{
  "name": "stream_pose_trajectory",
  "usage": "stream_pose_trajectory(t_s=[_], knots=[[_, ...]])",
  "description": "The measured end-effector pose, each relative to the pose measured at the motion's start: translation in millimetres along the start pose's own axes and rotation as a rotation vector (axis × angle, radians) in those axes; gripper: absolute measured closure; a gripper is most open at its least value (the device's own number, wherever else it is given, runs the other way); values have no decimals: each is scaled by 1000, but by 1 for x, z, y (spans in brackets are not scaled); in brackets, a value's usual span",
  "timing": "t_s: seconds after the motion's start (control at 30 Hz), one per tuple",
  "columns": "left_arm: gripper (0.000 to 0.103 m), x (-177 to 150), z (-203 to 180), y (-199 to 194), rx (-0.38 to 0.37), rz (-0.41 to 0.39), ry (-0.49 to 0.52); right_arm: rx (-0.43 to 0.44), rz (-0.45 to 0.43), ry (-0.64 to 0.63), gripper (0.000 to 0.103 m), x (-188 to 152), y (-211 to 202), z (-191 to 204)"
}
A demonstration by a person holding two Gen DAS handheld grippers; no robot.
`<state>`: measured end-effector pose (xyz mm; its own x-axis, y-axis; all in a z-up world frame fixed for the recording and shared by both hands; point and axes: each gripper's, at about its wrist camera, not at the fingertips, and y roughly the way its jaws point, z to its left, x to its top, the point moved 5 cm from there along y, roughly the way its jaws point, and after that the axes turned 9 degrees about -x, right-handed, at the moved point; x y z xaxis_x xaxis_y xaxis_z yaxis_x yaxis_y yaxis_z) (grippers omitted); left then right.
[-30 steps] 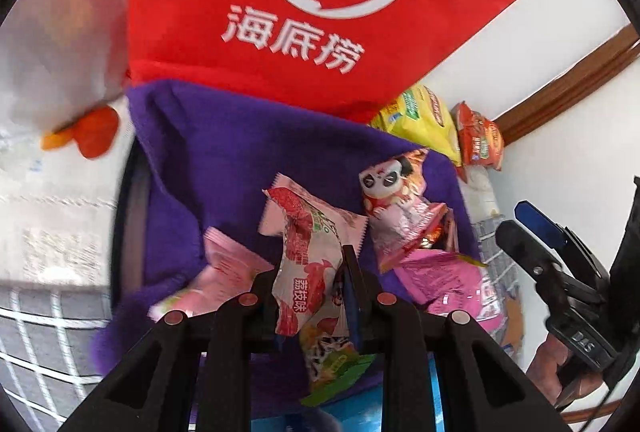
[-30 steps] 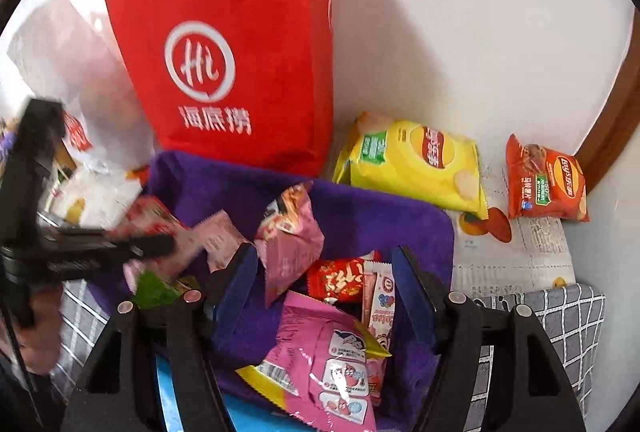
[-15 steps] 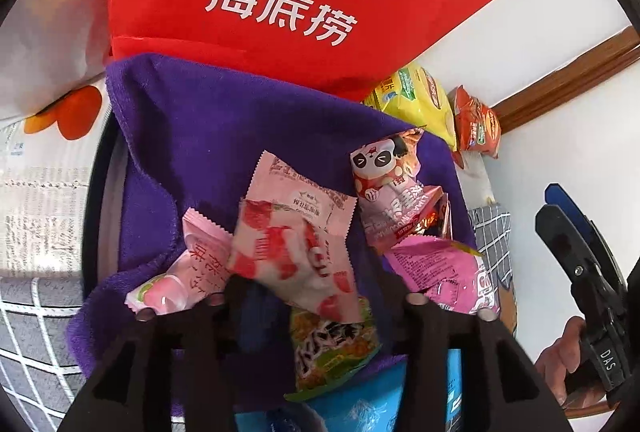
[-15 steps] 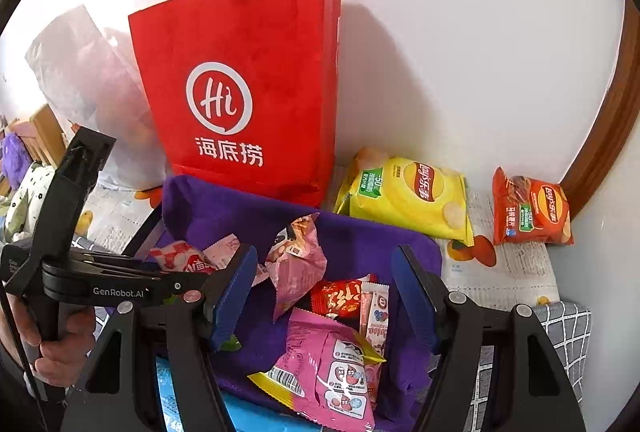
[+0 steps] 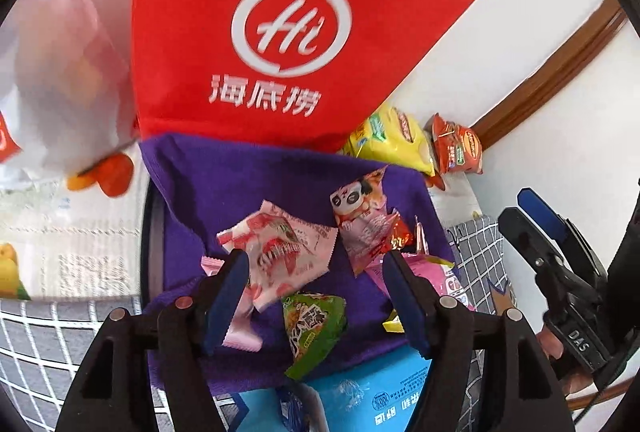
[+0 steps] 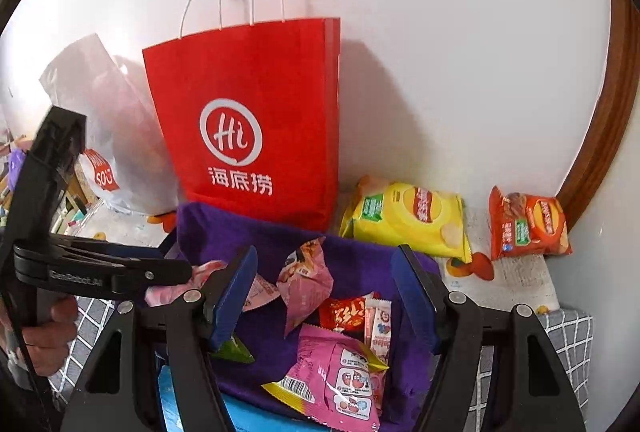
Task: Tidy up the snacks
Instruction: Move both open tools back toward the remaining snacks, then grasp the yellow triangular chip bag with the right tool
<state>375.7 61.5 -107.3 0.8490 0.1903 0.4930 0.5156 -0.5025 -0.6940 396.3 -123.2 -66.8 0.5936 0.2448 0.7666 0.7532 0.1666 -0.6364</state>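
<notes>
A purple cloth-lined tray (image 5: pixel 248 192) holds several snack packets. My left gripper (image 5: pixel 316 296) is open and empty above it. A pink-and-red strawberry packet (image 5: pixel 280 256) lies on the cloth between and beyond its fingers, and a green packet (image 5: pixel 316 328) lies just below. A panda packet (image 5: pixel 360 208) and a large pink packet (image 6: pixel 340 380) lie to the right. My right gripper (image 6: pixel 324 296) is open and empty above the tray's right side, over a small red packet (image 6: pixel 344 312). The left gripper also shows in the right wrist view (image 6: pixel 120 268).
A red paper bag (image 6: pixel 256 120) stands against the white wall behind the tray. A yellow chip bag (image 6: pixel 408 216) and an orange chip bag (image 6: pixel 528 224) lie at the right. A white plastic bag (image 6: pixel 104 136) is at the left. A blue box (image 5: pixel 372 392) lies near me.
My left gripper has opened and let go of the strawberry packet, which now lies on the purple cloth. Both grippers have drawn back and up a little.
</notes>
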Motion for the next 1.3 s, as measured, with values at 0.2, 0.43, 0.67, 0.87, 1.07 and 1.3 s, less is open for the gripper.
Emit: stream_pose_trajectory(t_s=[0.2, 0.43, 0.67, 0.87, 1.07, 1.3], knots=[[35, 1, -13, -19, 7, -18, 38, 40, -42, 15, 33, 3, -18, 8], [35, 5, -10, -36, 142, -66, 66, 58, -8, -53, 37, -16, -39, 45], [35, 7, -5, -68, 220, -123, 86, 96, 63, -124, 50, -76, -56, 82], [35, -36, 0, -68, 219, -34, 111, 165, 133, -67, 50, -124, -71, 85], [37, -68, 27, -79, 233, -11, 34, 300, 142, -70, 44, -158, -89, 109], [37, -89, 39, -96, 261, -21, 15, 399, 112, -151, 31, -189, -96, 152]])
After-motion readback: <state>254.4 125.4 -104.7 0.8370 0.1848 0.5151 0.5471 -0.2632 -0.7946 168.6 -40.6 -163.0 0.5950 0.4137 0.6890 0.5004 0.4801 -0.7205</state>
